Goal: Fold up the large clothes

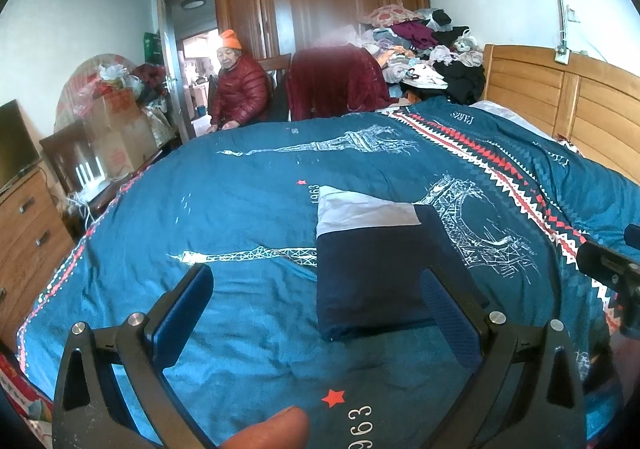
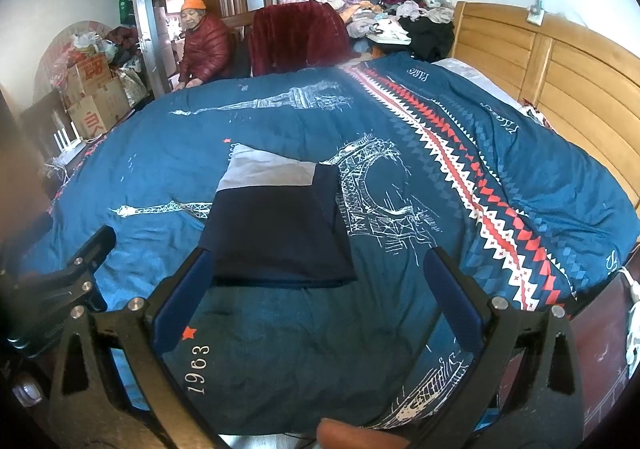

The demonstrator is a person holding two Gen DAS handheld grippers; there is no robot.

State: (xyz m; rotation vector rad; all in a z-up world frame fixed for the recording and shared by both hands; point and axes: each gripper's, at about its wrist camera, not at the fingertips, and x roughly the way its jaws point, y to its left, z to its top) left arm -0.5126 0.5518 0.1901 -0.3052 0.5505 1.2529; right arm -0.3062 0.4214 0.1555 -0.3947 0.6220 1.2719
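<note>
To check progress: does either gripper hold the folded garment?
No: the folded garment lies free on the bed, both grippers open.

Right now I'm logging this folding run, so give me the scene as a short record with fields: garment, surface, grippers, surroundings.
garment: navy garment with a light grey part at its far end, folded into a rectangle, lying flat
surface: blue bedspread with tower prints and a red-white zigzag band
left gripper: open, holding nothing, near the garment's near edge
right gripper: open, holding nothing
surroundings: wooden headboard, clothes pile, seated person in a red jacket
</note>
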